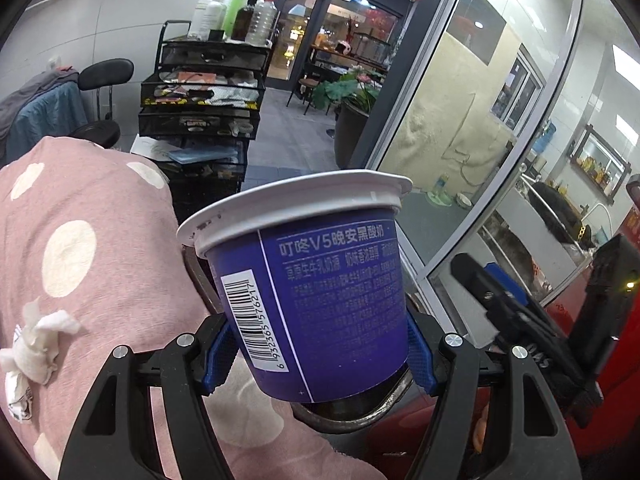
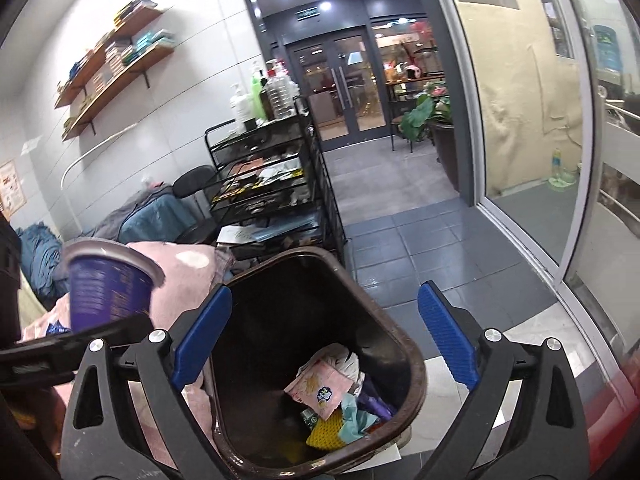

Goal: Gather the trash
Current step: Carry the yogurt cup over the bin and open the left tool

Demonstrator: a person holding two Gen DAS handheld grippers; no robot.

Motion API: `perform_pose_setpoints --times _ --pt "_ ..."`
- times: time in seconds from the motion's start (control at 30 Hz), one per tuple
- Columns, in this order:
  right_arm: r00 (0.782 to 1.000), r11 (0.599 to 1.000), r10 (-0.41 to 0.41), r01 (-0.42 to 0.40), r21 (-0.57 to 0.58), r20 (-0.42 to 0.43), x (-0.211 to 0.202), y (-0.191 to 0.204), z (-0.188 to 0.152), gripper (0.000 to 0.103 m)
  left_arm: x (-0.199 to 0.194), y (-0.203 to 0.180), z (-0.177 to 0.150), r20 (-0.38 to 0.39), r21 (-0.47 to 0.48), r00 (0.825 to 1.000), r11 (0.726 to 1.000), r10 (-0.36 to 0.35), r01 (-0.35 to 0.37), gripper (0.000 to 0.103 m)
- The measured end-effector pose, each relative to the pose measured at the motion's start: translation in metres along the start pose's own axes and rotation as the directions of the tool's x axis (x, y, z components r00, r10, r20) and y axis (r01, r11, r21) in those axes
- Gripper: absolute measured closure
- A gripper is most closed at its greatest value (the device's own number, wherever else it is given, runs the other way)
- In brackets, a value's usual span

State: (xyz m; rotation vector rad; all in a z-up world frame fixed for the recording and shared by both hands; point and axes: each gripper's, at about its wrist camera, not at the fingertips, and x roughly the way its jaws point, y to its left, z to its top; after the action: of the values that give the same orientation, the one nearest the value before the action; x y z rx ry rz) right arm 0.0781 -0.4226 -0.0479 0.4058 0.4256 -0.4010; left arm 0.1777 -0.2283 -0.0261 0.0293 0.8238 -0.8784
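My left gripper [image 1: 318,354] is shut on a purple yogurt cup [image 1: 320,280] with a white rim, held upright in the air; the cup also shows blurred in the right wrist view [image 2: 108,284]. A dark brown trash bin [image 2: 416,364] stands below my open, empty right gripper [image 2: 324,344], with wrappers and paper scraps [image 2: 332,392] inside. Part of the bin's rim shows under the cup in the left wrist view [image 1: 360,420]. A crumpled white tissue [image 1: 36,344] lies on a pink polka-dot blanket [image 1: 100,280].
A black wire cart [image 2: 276,184] with bottles on top stands behind the bin. A black stool [image 1: 102,80] and clothes sit at the left. Glass wall [image 2: 532,160] at the right, grey tiled floor [image 2: 420,248] beyond. The right gripper shows in the left view [image 1: 520,312].
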Motion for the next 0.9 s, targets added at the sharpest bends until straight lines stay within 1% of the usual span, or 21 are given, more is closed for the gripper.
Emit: perform_pose_setpoints --times 0.17,0.33,0.4,0.43,0.47,0.57,0.63,0.73,0.83,0.9 --pt "1.000 1.000 -0.013 0.013 0.013 -0.004 -0.004 -0.006 0.002 0.010 0.019 -0.003 -0.001 -0.049 0.023 0.999 1.000 0.021 -0.020 0.034" --pt "1.000 0.999 -0.023 0.024 0.024 -0.012 -0.004 -0.009 0.003 0.010 0.033 0.003 -0.002 -0.102 0.011 0.994 1.000 0.029 -0.028 0.033" --pt "1.000 0.999 -0.027 0.027 0.025 -0.012 -0.004 -0.009 0.003 0.010 0.035 0.003 -0.004 -0.110 0.013 0.993 0.999 0.034 -0.033 0.028" --pt "0.999 0.999 -0.030 0.030 0.025 -0.012 -0.004 -0.010 0.003 0.009 0.036 0.003 -0.004 -0.111 0.016 0.993 0.999 0.034 -0.033 0.021" --pt "0.999 0.999 -0.032 0.032 0.027 -0.013 -0.004 -0.010 0.003 0.008 0.035 0.003 -0.005 -0.110 0.017 0.993 0.999 0.033 -0.031 0.016" --pt "0.999 0.999 -0.037 0.037 0.036 -0.012 -0.005 -0.012 0.004 0.008 0.034 0.002 -0.007 -0.110 0.026 0.993 0.999 0.028 -0.025 0.011" --pt "0.999 0.998 -0.043 0.043 0.042 -0.006 -0.005 -0.013 0.004 0.006 0.032 0.000 -0.007 -0.106 0.034 0.994 0.999 0.030 -0.026 0.010" --pt "0.999 0.997 -0.050 0.050 0.055 0.005 -0.007 -0.015 0.005 0.005 0.023 -0.002 -0.006 -0.078 0.046 0.997 0.999 0.025 -0.022 0.008" --pt "0.999 0.997 -0.048 0.047 0.063 0.007 -0.008 -0.015 0.005 0.005 0.010 -0.004 -0.006 -0.030 0.061 0.998 0.997 0.048 -0.046 0.005" --pt "0.999 0.997 -0.040 0.040 0.063 0.012 -0.009 -0.014 0.006 0.005 -0.001 -0.003 -0.008 0.001 0.063 0.996 0.994 0.086 -0.086 0.005"
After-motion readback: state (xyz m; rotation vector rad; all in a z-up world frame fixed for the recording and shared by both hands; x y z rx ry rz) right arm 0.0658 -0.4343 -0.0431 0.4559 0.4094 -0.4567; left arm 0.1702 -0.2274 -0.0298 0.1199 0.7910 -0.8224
